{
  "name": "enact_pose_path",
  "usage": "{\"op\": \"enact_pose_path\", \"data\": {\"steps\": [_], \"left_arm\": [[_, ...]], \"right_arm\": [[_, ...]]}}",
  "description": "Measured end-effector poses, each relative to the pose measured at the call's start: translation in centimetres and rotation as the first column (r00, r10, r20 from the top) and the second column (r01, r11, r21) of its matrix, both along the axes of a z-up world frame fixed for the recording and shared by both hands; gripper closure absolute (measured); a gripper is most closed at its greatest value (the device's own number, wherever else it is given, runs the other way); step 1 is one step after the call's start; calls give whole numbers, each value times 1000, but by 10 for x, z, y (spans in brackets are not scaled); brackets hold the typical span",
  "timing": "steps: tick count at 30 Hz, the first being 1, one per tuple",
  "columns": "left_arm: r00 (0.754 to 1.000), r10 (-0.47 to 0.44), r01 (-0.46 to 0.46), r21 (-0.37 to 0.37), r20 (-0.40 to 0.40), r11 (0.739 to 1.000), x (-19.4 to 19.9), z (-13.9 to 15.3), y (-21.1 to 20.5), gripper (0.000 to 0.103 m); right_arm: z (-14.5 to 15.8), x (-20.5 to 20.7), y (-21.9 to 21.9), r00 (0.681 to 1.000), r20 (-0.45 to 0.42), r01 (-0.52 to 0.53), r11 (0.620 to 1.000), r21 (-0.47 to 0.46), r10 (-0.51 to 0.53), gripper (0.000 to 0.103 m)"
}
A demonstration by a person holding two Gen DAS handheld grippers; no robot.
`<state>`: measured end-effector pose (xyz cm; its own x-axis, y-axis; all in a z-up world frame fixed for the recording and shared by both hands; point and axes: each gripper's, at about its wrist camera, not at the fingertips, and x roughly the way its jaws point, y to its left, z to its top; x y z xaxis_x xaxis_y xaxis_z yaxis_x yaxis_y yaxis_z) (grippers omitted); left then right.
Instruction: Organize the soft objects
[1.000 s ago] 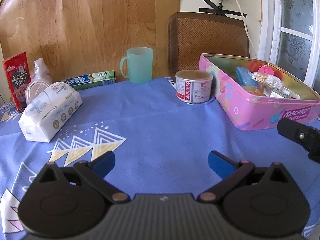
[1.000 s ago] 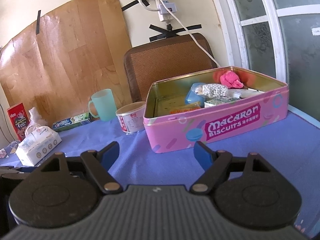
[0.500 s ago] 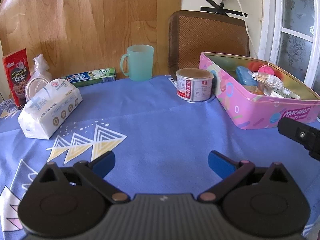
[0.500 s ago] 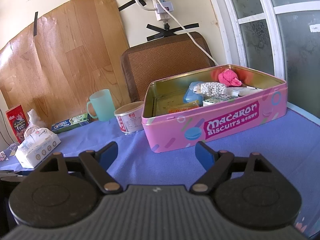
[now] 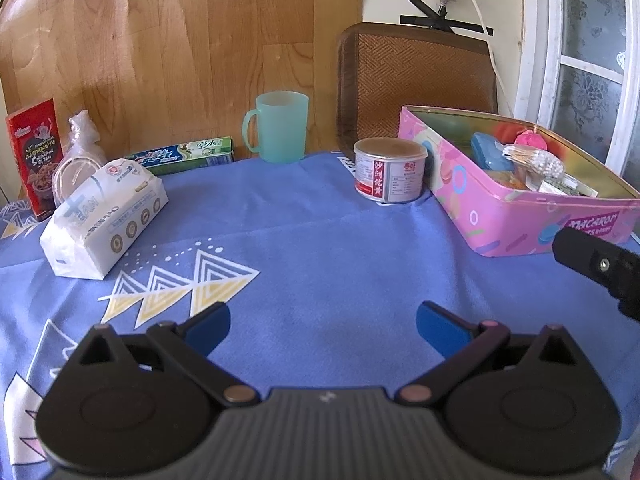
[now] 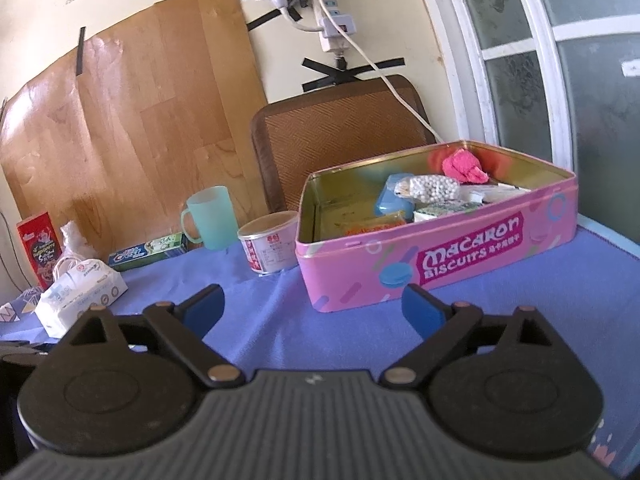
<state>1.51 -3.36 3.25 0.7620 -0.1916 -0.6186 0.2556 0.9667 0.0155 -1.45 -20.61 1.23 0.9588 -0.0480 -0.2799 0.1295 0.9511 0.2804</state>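
Observation:
A white tissue pack [image 5: 103, 218] lies on the blue tablecloth [image 5: 320, 248] at the left; it also shows in the right wrist view [image 6: 82, 294]. A pink biscuit tin [image 5: 516, 216] stands open at the right and holds a pink soft lump [image 6: 464, 166], a blue item [image 6: 392, 202], a bag of white beads [image 6: 434, 189] and packets. My left gripper [image 5: 323, 326] is open and empty above the middle of the cloth. My right gripper [image 6: 314, 306] is open and empty in front of the tin [image 6: 440, 256].
A teal mug [image 5: 280, 126], a toothpaste box [image 5: 182, 156], a red snack box [image 5: 36, 156], a knotted plastic bag [image 5: 78, 148] and a round can [image 5: 390, 176] stand along the back. A brown chair back [image 5: 416, 84] is behind the table. A window is at right.
Both grippers have drifted slightly; the scene sits a little lower in the left wrist view and the tin a little nearer in the right. Both stay open and empty.

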Motion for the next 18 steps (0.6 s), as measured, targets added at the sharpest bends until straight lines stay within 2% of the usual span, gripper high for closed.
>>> {"op": "enact_pose_path", "data": {"steps": [18], "left_arm": [[1000,-8,8,21,21,1000,-7,1,-2,0]], "right_arm": [[-3,-5,0,1000,16,16,1000,22,-16,4]]}}
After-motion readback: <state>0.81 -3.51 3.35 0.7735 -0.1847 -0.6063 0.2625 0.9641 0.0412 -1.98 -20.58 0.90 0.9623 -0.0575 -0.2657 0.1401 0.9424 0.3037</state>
